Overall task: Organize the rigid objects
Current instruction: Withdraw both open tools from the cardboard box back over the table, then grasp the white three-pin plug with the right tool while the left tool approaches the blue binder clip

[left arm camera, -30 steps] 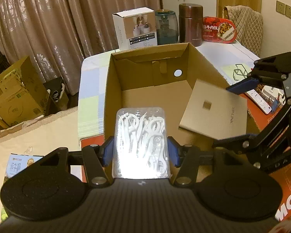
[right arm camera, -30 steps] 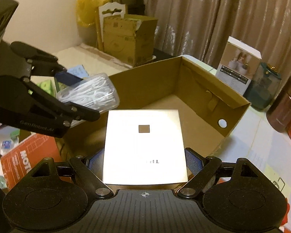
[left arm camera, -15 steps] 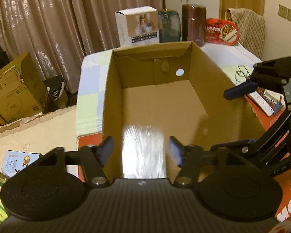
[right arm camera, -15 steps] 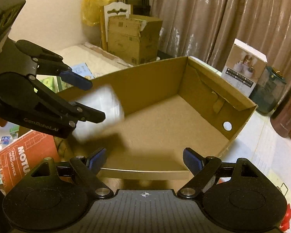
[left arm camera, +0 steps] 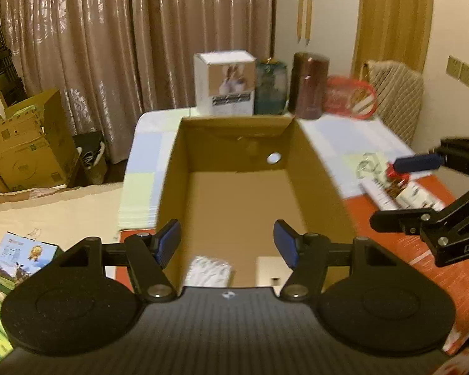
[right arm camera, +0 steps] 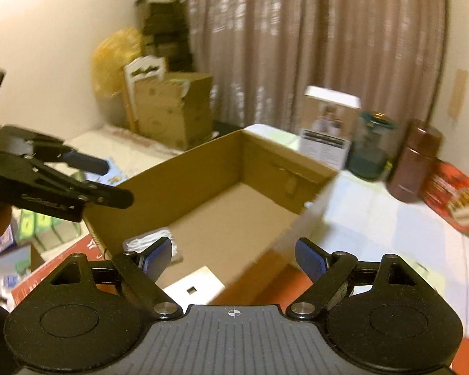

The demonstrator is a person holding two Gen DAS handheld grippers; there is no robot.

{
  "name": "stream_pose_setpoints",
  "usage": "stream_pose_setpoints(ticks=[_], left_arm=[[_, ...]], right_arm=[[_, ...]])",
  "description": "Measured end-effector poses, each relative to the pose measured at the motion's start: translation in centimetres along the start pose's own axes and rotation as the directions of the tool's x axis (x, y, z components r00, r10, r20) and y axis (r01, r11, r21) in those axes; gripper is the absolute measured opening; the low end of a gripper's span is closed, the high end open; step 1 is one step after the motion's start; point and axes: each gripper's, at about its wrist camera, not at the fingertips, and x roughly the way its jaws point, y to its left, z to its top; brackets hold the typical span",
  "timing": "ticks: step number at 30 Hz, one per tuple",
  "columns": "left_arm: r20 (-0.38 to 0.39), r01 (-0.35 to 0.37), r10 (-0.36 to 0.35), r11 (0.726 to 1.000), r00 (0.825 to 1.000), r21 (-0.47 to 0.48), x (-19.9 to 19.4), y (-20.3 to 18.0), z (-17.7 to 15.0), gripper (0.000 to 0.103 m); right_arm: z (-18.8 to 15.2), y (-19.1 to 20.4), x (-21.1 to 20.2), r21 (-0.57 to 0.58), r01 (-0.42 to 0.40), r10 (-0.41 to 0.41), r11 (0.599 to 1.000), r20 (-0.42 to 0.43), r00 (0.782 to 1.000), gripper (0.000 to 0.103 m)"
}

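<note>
Both my hand-held grippers hang spread and empty over the cardboard box.
My left hand-held gripper holds nothing; just below it the floss-pick case lies on the cardboard box floor, the flat white box just beside it; my right hand-held gripper gapes likewise; beyond, jars stand on the table.
</note>
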Motion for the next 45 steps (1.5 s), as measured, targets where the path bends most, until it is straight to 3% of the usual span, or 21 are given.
stream_pose_setpoints(ticks=[12,20,25,40,45], left_arm=[[0.070,0.139,-0.137,0.990,0.988,-0.015,-5.6,-8.0,-0.5,0.061],[0.083,0.232,-0.233,0.972,0.969,0.025,-6.7,-14.2,-1.9,0.062],[0.071,0.273,-0.275,0.961,0.959,0.039,-6.3,-17.5,-2.6,0.064],[0.032,0.302,-0.304,0.951,0.952,0.061,-1.1,-23.3,-3.9,0.064],[0.012,0.314,-0.318,0.941,0.948,0.129,1.6,-25.2,-4.7,0.064]], right_arm=[[-6.5,-3.9,-11.6,0.209,0.166,-0.174,0.964,0.019,0.985,0.083],[-12.4,-5.9,-19.2,0.335,0.291,-0.308,0.896,-0.003,0.951,0.083],[-14.2,-7.0,-22.2,0.375,0.341,-0.363,0.862,-0.012,0.932,0.083],[-16.6,-11.5,-22.4,0.435,0.400,-0.415,0.807,-0.065,0.908,0.083],[-17.9,-13.8,-20.6,0.463,0.411,-0.423,0.785,-0.084,0.902,0.083]])
